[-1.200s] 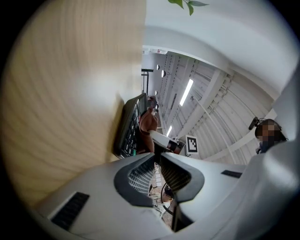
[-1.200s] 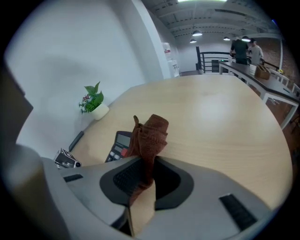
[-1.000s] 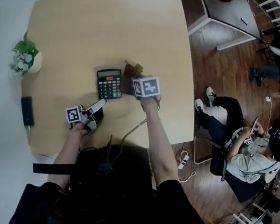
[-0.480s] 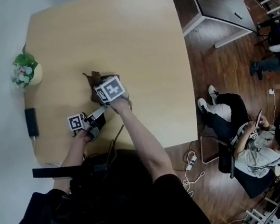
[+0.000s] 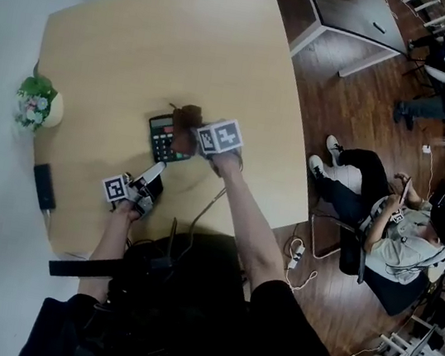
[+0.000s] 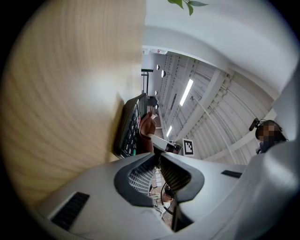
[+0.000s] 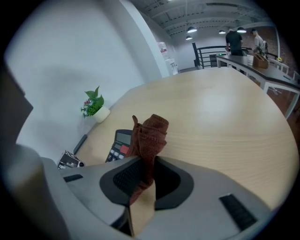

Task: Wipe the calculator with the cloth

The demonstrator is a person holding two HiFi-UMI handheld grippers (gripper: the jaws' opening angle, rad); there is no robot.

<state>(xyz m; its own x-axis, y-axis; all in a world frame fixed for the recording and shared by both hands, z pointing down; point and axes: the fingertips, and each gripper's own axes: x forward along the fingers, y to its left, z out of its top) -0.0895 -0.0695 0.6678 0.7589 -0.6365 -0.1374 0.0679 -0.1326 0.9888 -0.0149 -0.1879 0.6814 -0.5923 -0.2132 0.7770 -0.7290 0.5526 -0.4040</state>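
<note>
Your right hand-held gripper pinches the soft, limp cloth by the calculator on the bench. Light and stiff, the calculator may slide, so steady its edge. Your left hand-held gripper is pressed together, empty.

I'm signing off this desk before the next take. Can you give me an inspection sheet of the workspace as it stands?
Surface: light wooden table, no spills seen.
Job's things: black calculator flat on the table; brown cloth over its far right corner.
Clutter: small potted plant and a dark flat device by the left edge.
Grippers: right gripper shut on the cloth; left gripper shut, empty, just short of the calculator.
Cables: one cable runs off the near table edge; power strip on the floor.
Surroundings: wood floor, a seated person to the right, another table beyond.
</note>
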